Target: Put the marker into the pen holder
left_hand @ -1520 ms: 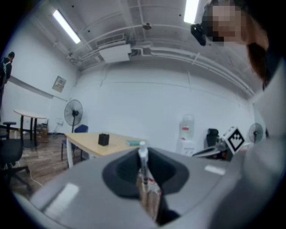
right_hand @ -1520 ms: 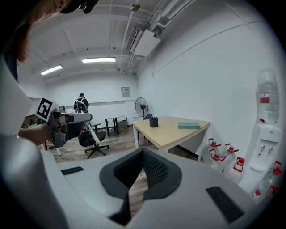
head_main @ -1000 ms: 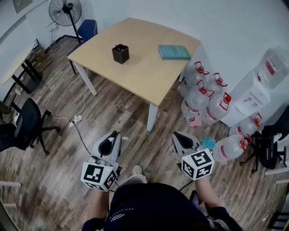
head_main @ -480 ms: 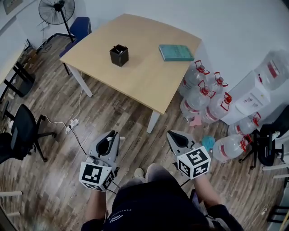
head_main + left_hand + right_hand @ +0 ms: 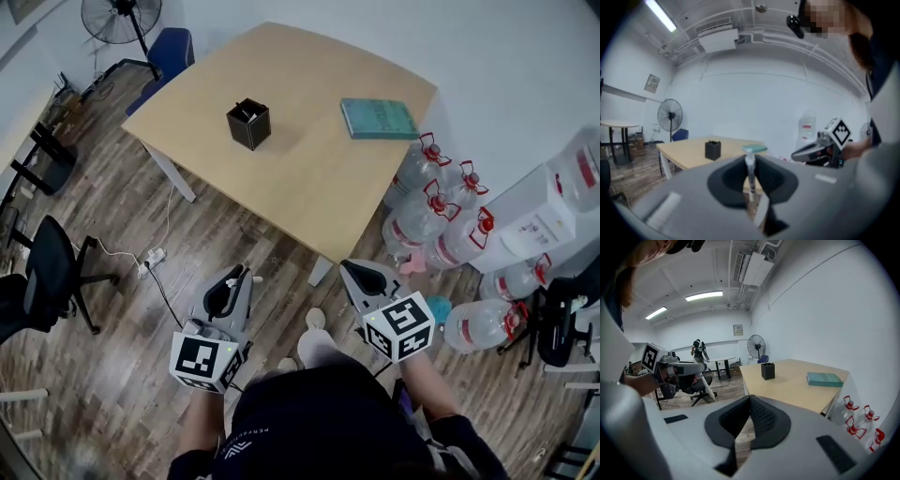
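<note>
Between the dark pads of the left gripper (image 5: 750, 158), a slim white plastic marker (image 5: 750, 176) stands clamped upright, well away from the table.

Those jaws pinch the marker's barrel, and one end pokes past the tips, probably so it can be lowered end-first. The small black square pen holder (image 5: 248, 124) sits on the pale wooden table (image 5: 309, 183), well apart from both grippers. The person stands on the wood-plank floor off the table's near corner, so the carry across is not yet made. The right gripper (image 5: 750, 401) has its jaws pressed together on nothing and hangs beside the left, seemingly idle. A teal rectangular book (image 5: 378, 118) lies on the table near the holder. Clear water bottles with red caps (image 5: 427, 211) crowd the floor beside the table.
</note>
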Available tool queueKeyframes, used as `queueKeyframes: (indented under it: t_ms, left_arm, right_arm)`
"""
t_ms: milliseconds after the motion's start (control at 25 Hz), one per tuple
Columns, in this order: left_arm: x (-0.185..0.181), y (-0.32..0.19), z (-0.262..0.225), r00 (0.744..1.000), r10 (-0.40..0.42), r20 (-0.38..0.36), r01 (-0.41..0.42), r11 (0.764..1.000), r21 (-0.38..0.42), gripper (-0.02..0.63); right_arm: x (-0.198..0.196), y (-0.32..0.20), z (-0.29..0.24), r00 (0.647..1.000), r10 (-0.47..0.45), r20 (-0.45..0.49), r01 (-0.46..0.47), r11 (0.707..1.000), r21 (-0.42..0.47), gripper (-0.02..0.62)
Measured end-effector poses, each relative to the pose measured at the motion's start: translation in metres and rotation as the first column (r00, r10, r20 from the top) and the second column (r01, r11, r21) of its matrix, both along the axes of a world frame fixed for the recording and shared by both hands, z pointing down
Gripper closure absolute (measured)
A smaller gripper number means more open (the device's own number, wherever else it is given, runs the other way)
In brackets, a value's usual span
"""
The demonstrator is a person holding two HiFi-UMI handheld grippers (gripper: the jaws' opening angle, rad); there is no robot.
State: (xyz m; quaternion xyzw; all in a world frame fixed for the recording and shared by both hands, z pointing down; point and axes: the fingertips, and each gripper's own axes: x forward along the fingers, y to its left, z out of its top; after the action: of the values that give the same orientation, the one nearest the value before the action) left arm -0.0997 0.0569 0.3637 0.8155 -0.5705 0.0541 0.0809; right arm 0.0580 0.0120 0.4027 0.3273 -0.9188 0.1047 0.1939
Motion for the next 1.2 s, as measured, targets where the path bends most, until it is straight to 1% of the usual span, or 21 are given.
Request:
queueKeyframes:
  t_ms: [120, 320, 480, 680, 920, 1080, 1200]
  left_arm:
    - [0.005, -0.026, -0.003, 1.0, -0.016, 0.006, 0.016, 1.0, -0.001, 0.566]
    - [0.01, -0.065, -0.012, 0.999, -0.054, -0.006, 0.054, 0.999, 0.005, 0.566]
    - [0.015, -0.091, -0.016, 0.997, -0.075, -0.024, 0.075, 0.997, 0.017, 0.566]
    - [0.013, -0.118, -0.018, 0.993, -0.114, -0.018, 0.114, 0.993, 0.031, 0.566]
    - [-0.001, -0.136, -0.025, 0.989, -0.144, -0.018, 0.145, 0.988, 0.045, 0.566]
    - [-0.012, -0.153, -0.029, 0.989, -0.15, -0.004, 0.15, 0.987, 0.052, 0.566]
    - [-0.027, -0.176, -0.031, 0.988, -0.151, -0.012, 0.152, 0.986, 0.066, 0.565]
  right_arm:
    - [-0.001, -0.027, 0.0, 0.999, -0.032, 0.004, 0.032, 0.999, -0.006, 0.594]
    - [-0.005, -0.065, -0.001, 0.995, -0.103, 0.01, 0.103, 0.995, -0.012, 0.594]
    - [-0.007, -0.089, 0.001, 0.989, -0.148, 0.014, 0.148, 0.989, -0.007, 0.595]
    - [-0.009, -0.115, 0.003, 0.981, -0.195, 0.005, 0.195, 0.981, -0.008, 0.595]
    - [-0.027, -0.129, 0.001, 0.972, -0.235, 0.004, 0.235, 0.972, 0.006, 0.594]
    - [-0.037, -0.139, -0.001, 0.972, -0.237, 0.009, 0.237, 0.972, 0.006, 0.594]
    - [-0.046, -0.153, -0.003, 0.974, -0.226, -0.003, 0.226, 0.974, 0.018, 0.594]
